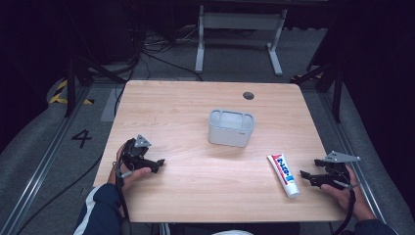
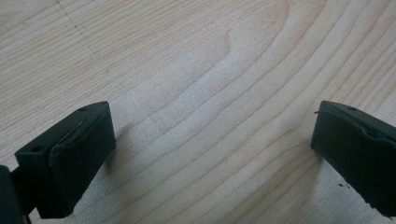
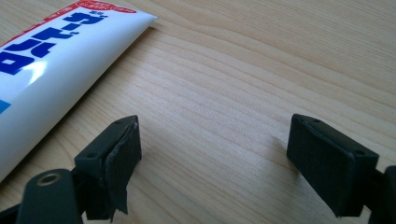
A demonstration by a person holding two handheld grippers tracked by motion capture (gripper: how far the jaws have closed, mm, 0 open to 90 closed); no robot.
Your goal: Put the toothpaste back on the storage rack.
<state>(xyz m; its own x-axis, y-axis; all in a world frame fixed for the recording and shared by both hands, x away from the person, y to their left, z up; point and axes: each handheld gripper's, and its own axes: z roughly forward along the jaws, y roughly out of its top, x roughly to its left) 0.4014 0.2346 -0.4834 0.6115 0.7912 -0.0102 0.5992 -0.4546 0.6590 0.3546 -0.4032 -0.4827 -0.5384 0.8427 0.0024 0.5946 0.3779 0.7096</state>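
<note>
Right gripper [image 1: 307,175] has fingers [image 3: 112,161] spread, nothing between them; toothpaste tube [image 1: 283,175] lies flat just beside and outside its left finger, near but not touching. To grab well: shift toward the tube, straddle its body across the width, then close. Left gripper [image 1: 159,163] also spread, over bare wood. Light wood table [image 1: 186,98], grey bin [image 1: 231,128] well ahead; dark room, cables on the floor.
</note>
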